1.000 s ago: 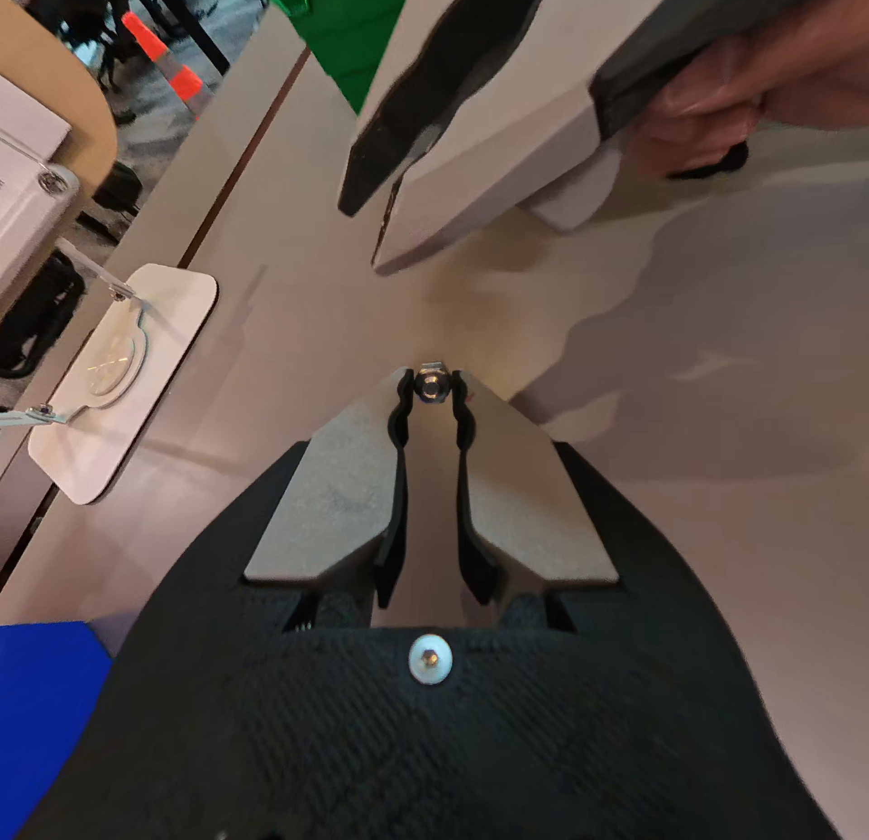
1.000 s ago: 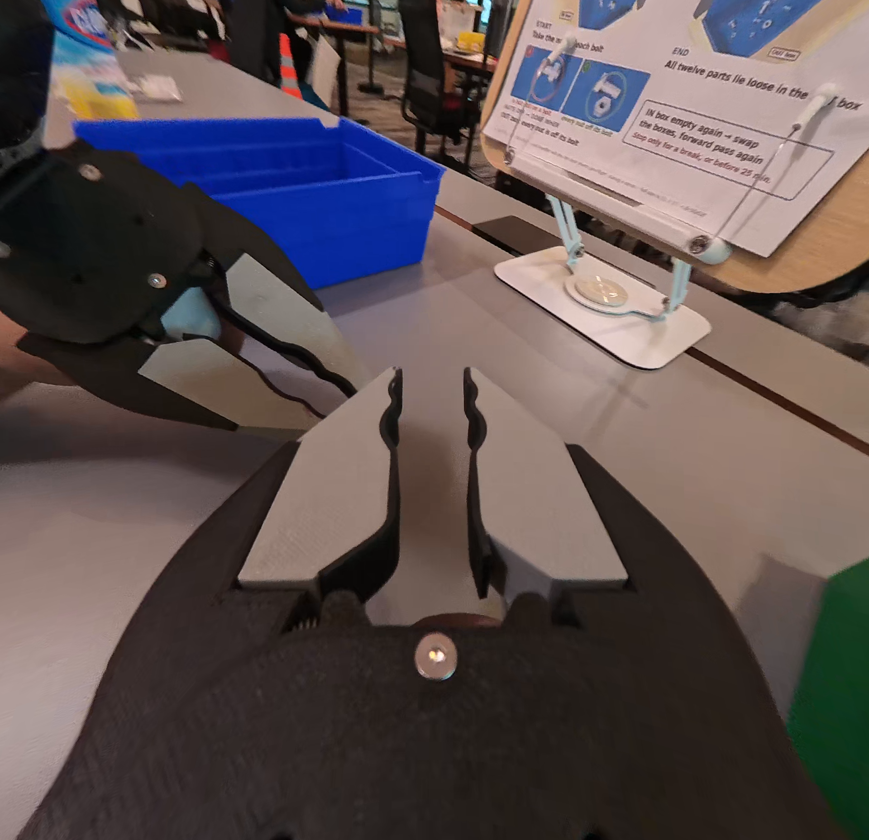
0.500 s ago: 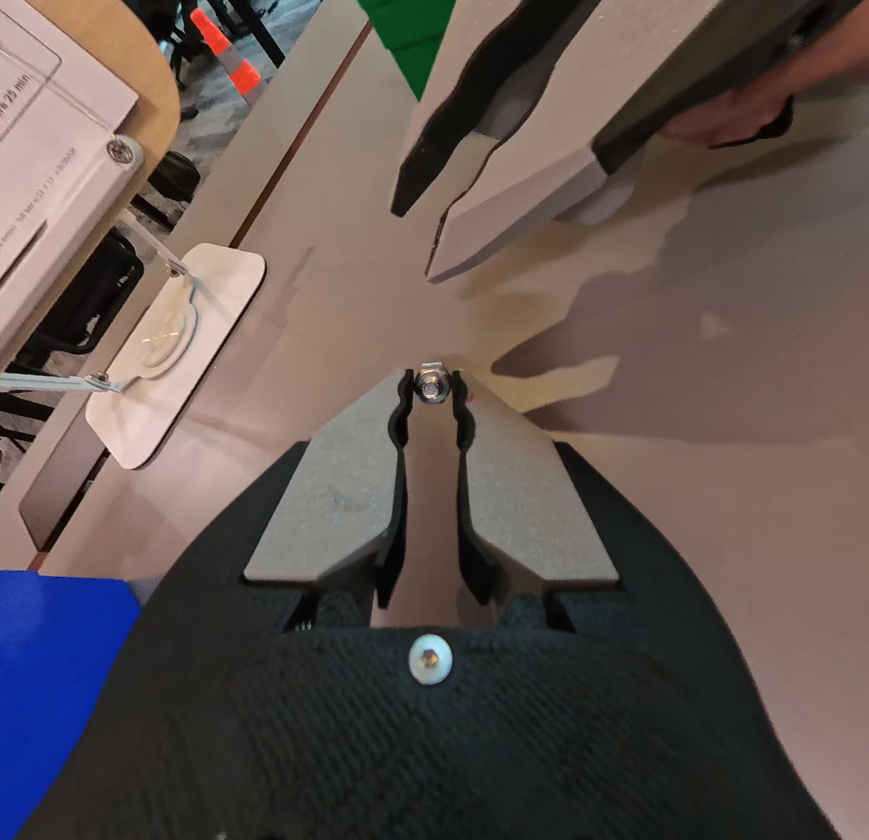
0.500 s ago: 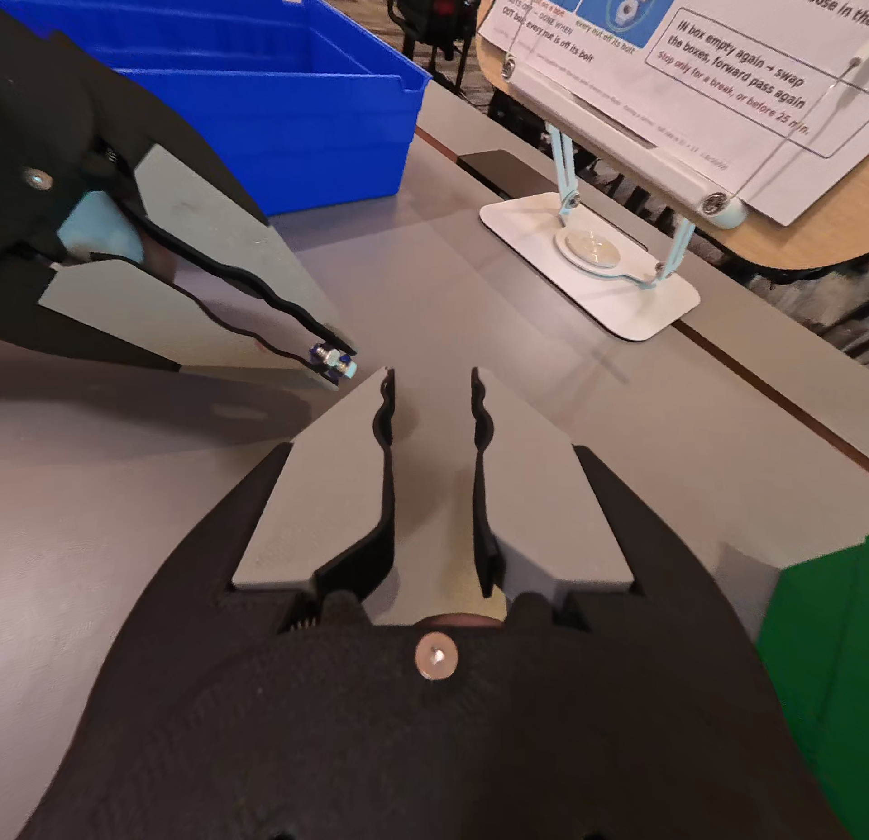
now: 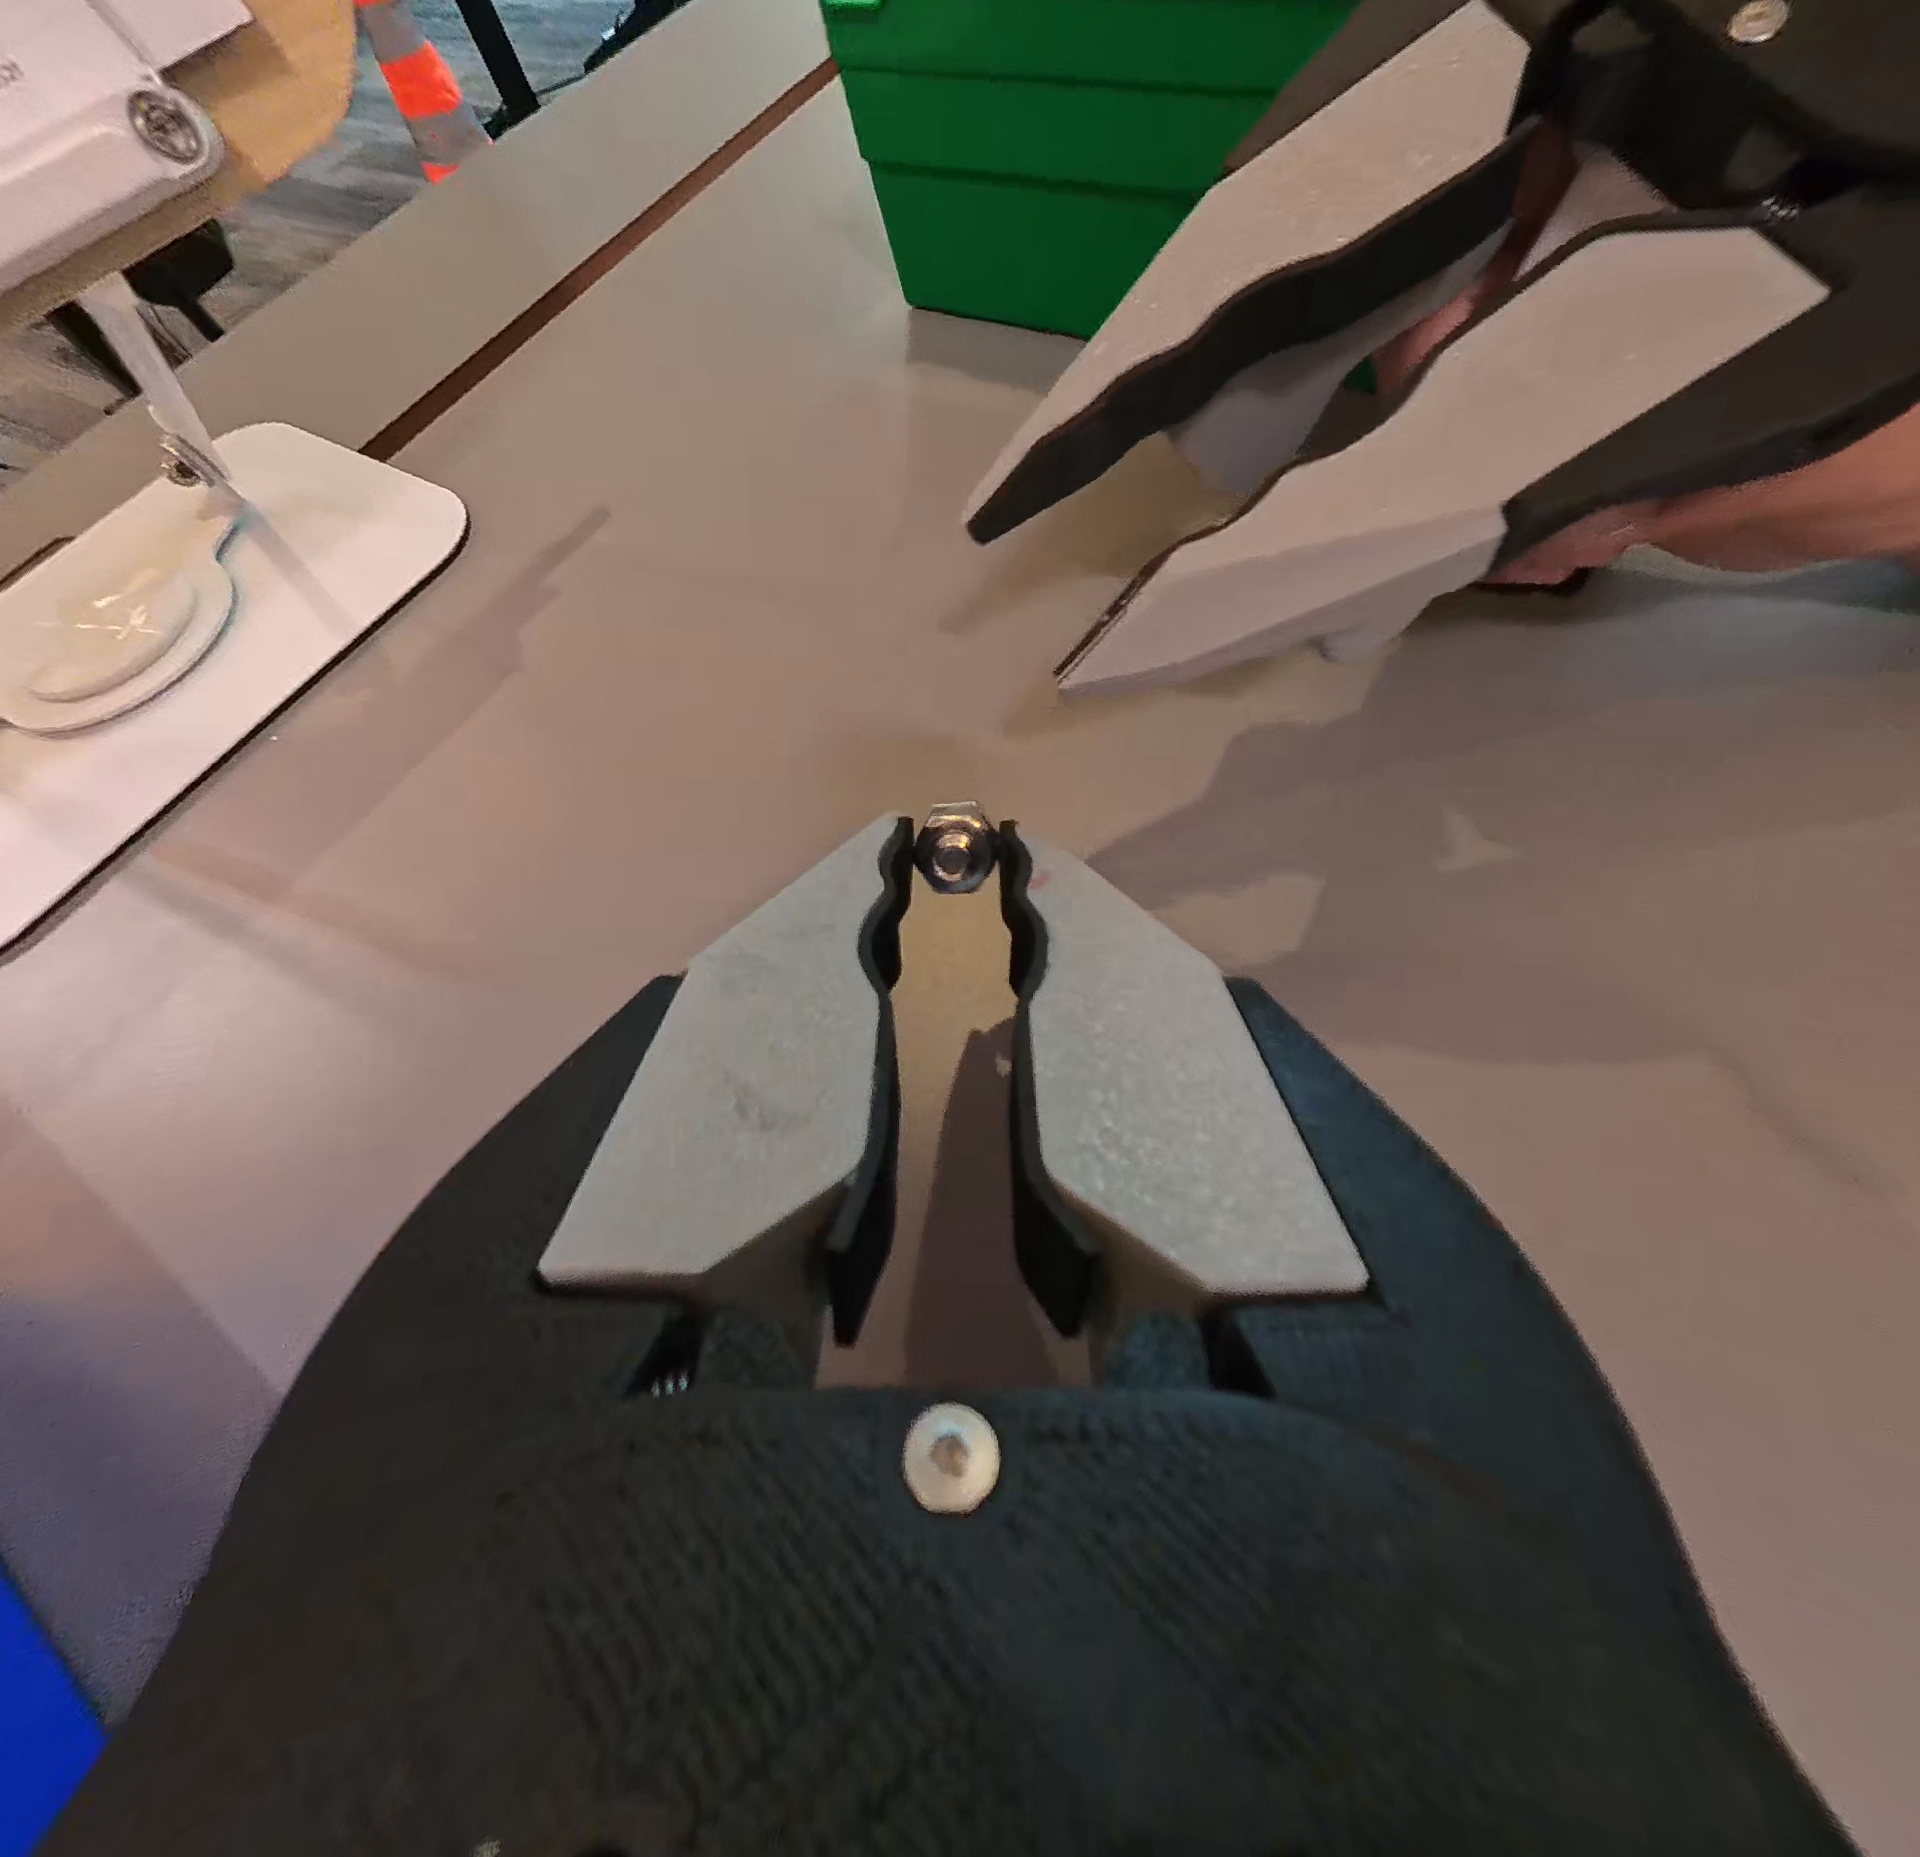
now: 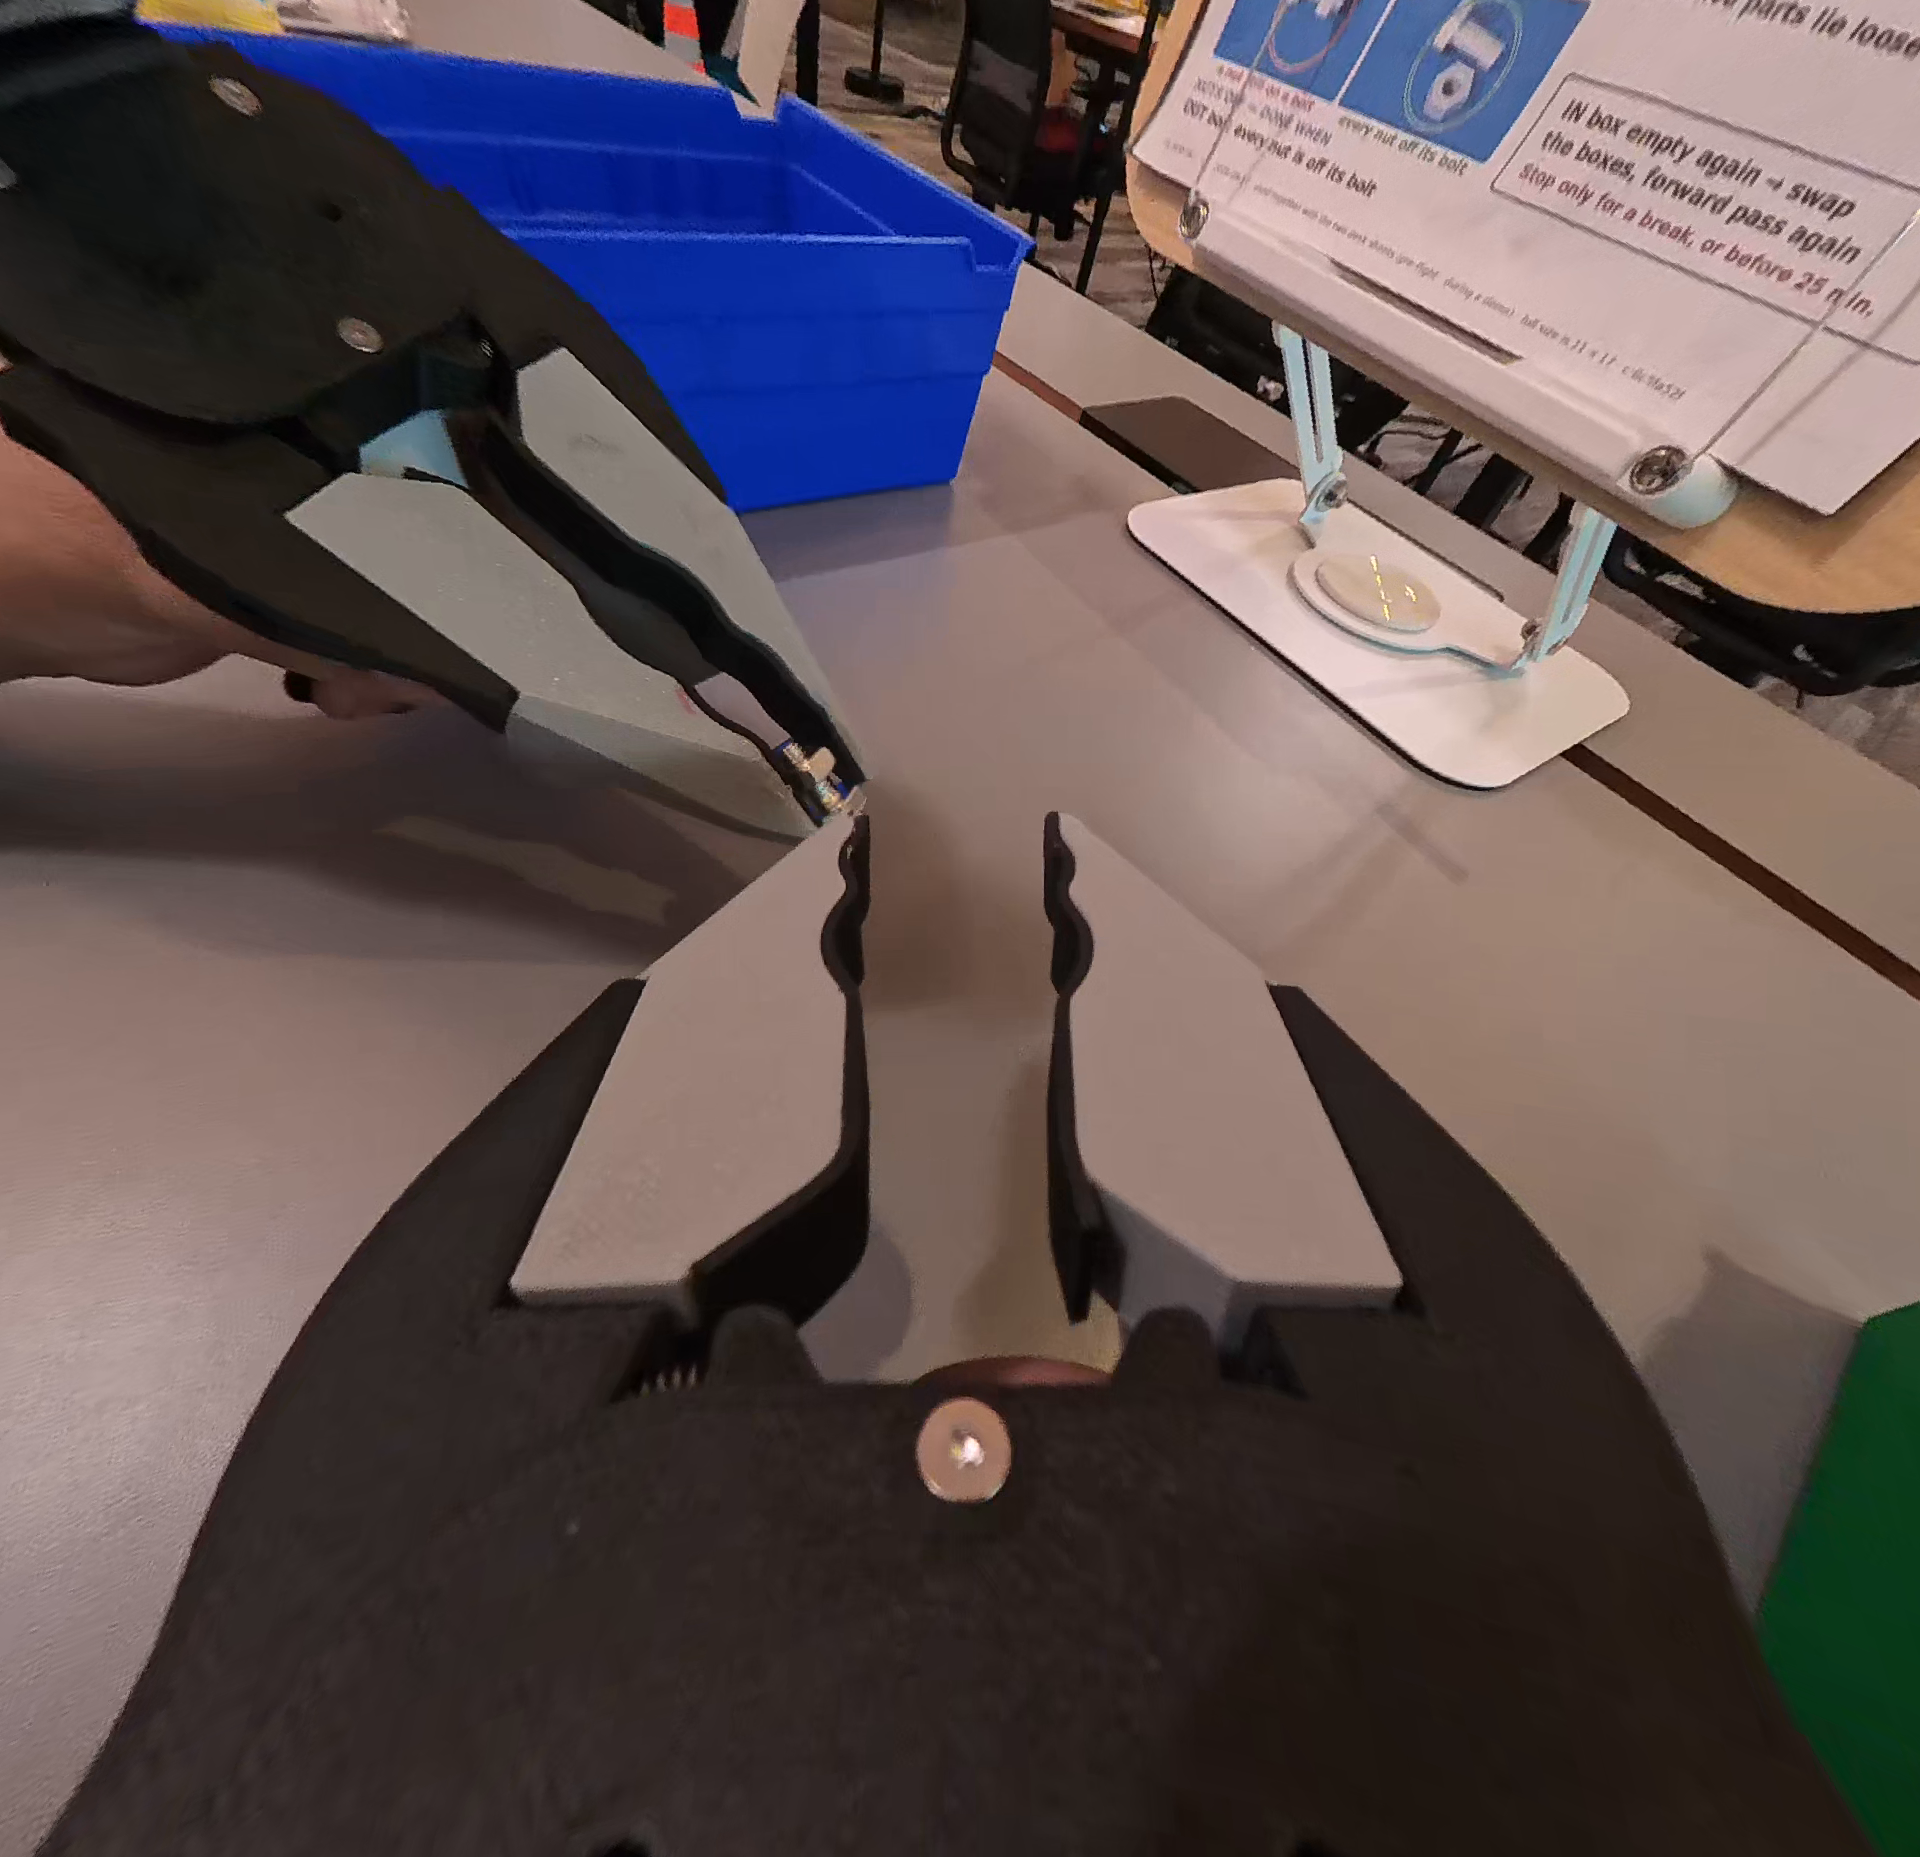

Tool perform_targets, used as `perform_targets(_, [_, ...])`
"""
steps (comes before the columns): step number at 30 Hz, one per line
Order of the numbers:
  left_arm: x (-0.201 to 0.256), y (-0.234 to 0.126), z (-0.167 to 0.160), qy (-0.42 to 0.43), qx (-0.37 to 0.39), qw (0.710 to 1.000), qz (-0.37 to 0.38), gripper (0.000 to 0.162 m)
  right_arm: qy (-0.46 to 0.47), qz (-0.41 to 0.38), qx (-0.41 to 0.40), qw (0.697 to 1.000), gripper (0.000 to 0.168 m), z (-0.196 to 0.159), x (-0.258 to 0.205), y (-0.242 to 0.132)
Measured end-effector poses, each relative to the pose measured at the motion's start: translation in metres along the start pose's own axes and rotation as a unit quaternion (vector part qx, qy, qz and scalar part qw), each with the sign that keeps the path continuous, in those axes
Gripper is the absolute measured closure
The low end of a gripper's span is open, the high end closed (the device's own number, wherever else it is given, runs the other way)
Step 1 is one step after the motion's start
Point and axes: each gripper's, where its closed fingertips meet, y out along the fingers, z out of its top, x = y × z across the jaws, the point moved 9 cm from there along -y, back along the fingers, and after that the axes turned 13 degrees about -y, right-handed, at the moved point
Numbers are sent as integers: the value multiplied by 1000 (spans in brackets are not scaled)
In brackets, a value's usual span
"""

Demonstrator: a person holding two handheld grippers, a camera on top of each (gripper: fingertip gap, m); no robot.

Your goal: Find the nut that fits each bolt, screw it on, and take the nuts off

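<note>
My left gripper (image 5: 957, 851) is shut on a small silver bolt with a nut on it (image 5: 957, 857), held at the fingertips above the grey table. The same bolt shows in the right wrist view (image 6: 816, 777), pinched in the left gripper's tips (image 6: 831, 784). My right gripper (image 6: 951, 846) is open and empty, its left fingertip close beside the bolt. In the left wrist view the right gripper (image 5: 1023, 602) comes in from the upper right, jaws apart, a short way beyond the bolt.
A blue bin (image 6: 727, 280) stands at the back left in the right wrist view. A green bin (image 5: 1029, 134) stands behind the right gripper. A white stand base (image 6: 1382, 623) carries an instruction board (image 6: 1621, 166). A hand (image 5: 1714, 529) holds the right gripper. Only a small space, under 4 cm, lies between the two pairs of fingers.
The two grippers have come closer together. The right gripper's jaws have opened wider. The left gripper still holds the bolt.
</note>
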Motion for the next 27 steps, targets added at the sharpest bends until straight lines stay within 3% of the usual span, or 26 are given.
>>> perform_targets(12, [-5, -14, 8, -98, 49, 988, -106, 148, -82, 43, 81, 992, 139, 16, -6, -19])
perform_targets(18, [-6, -24, 13, -173, 76, 955, -227, 148, -171, 33, 92, 980, 142, 20, -18, -24])
perform_targets(27, [-3, -22, 13, -224, 76, 925, -296, 148, -202, 24, 103, 974, 146, 22, -31, -22])
